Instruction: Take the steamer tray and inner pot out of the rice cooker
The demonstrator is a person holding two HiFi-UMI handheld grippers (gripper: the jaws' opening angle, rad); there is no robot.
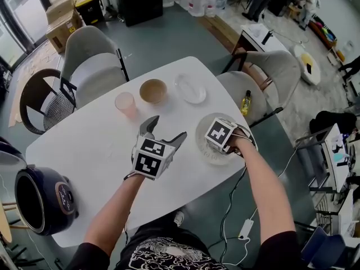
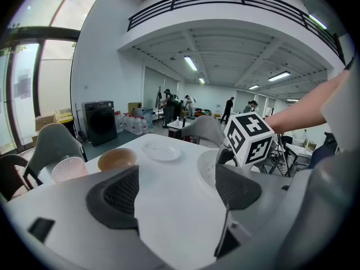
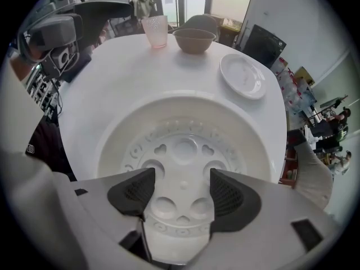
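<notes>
The white steamer tray rests on the white table at its right side, its perforated floor filling the right gripper view. My right gripper points straight down over it, jaws open, the pads clear of the plastic. My left gripper hovers open over the table's middle, with nothing between its fingers. The dark rice cooker stands at the table's near left corner, lid raised. Its opening looks dark, and I cannot make out the inner pot.
A pink cup, a brown bowl and a clear plate line the far side of the table. Grey chairs surround it. A yellow bottle lies on the right chair. A cable runs across the floor.
</notes>
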